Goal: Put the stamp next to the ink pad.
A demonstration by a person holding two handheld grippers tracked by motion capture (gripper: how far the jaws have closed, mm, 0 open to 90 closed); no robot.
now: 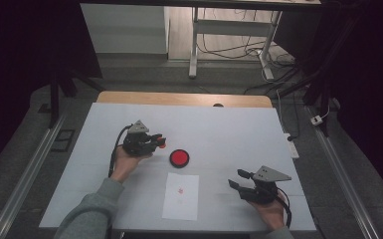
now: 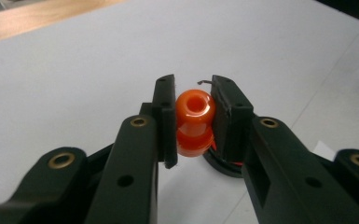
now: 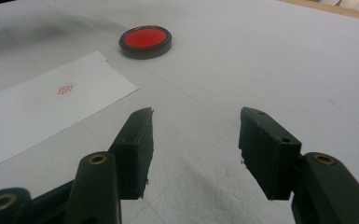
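Note:
My left gripper (image 1: 158, 141) is shut on a small orange stamp with a rounded knob handle (image 2: 195, 122), its pads pressing on both sides. In the high view the orange stamp (image 1: 162, 145) hangs just left of a round black ink pad with a red centre (image 1: 179, 158), whose rim shows right under the stamp in the left gripper view (image 2: 224, 167). A white sheet of paper (image 1: 181, 195) lies in front of the pad and bears a small red stamp mark (image 3: 65, 89). My right gripper (image 1: 238, 179) rests open at the right of the paper, with nothing between its jaws (image 3: 196, 121).
A white cover (image 1: 229, 129) lies over the table, and a wooden edge (image 1: 184, 98) shows at its far side. Beyond the table stand desk legs and loose cables (image 1: 258, 50) on the floor. The ink pad (image 3: 145, 41) lies ahead of my right gripper.

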